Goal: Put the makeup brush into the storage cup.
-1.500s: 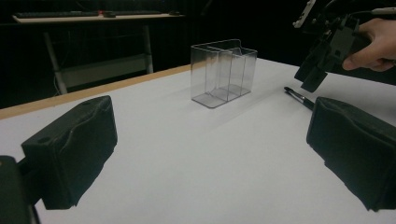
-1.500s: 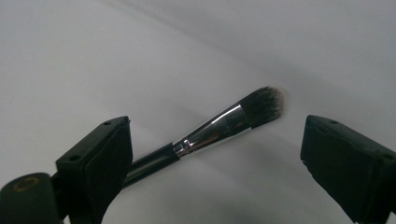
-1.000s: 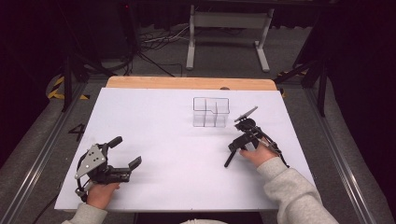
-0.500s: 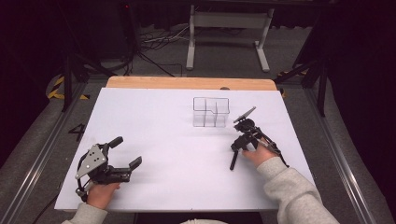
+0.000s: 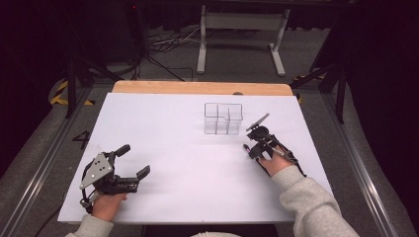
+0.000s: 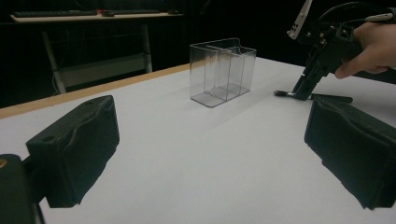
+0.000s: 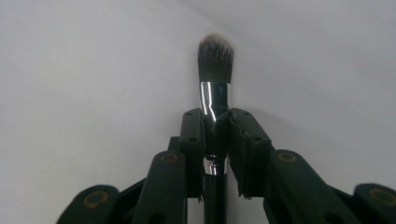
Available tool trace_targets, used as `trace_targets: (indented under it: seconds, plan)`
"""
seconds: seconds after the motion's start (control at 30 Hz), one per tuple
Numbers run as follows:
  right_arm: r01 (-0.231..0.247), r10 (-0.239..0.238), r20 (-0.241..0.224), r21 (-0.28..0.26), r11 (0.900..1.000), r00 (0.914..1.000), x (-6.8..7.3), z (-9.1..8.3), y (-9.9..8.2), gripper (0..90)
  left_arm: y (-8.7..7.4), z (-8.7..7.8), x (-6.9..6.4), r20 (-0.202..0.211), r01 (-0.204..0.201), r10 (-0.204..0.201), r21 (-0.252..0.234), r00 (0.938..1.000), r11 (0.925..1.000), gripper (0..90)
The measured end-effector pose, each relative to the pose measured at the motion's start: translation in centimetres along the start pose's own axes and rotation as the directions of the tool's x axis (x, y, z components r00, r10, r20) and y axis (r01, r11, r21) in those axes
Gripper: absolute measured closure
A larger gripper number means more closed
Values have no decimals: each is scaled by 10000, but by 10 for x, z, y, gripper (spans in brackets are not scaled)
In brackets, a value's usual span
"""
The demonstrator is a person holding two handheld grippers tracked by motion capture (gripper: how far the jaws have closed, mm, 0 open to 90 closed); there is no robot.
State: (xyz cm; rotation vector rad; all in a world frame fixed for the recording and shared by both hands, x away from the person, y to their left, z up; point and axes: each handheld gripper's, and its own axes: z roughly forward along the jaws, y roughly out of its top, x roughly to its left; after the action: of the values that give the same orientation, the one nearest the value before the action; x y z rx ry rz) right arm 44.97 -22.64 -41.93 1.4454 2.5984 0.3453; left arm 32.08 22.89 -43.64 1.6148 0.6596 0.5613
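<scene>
My right gripper [image 5: 250,149] is shut on a black makeup brush [image 5: 246,147] with a silver ferrule, at the table's right, just in front of a clear compartmented organizer [image 5: 223,118]. In the right gripper view the jaws clamp the brush [image 7: 215,60] on its handle, and the bristles point at the white surface. The left gripper view shows that gripper [image 6: 303,91] tilted down, with the brush head [image 6: 280,94] low over the table, right of the organizer [image 6: 222,70]. My left gripper [image 5: 134,160] rests open at the near left, its jaws [image 6: 210,154] wide apart with nothing between them.
A white sheet [image 5: 188,163] covers the table, and a wooden strip [image 5: 197,88] runs along its far edge. Beyond the table stand a white metal frame [image 5: 242,39] and floor cables [image 5: 158,44]. Dark rails flank both sides.
The right gripper has turned with the brush: its free end swung from pointing toward the near-left to pointing left, close to the table. The left gripper has stayed put.
</scene>
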Motion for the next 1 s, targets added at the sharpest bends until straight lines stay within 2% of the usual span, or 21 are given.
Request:
trace_targets:
  seconds: [0.13,0.23,0.43,0.7,0.83,1.0]
  plan:
    - [124,-123,116,-100,9999,9999,0,-4,0,789,0,0,0,8,-6,6,8,10000,10000,39]
    - [60,-63,-171,-192,9998,9998,-2,-6,-2,798,0,0,0,31,-16,16,43,10000,10000,39]
    - [310,-314,-196,-186,9993,9993,1,-7,-2,800,0,0,0,30,-31,31,46,10000,10000,39]
    - [400,-418,-212,-760,9963,9989,1,-20,-5,802,-1,1,0,29,-4,4,77,10000,10000,40]
    - [551,-573,-115,-1414,9884,9983,0,-35,-7,802,-1,1,0,51,-6,5,108,10000,9999,40]
    - [669,-736,-181,-2453,9671,9971,0,-55,-10,802,-1,2,0,62,7,-8,95,10000,10000,40]
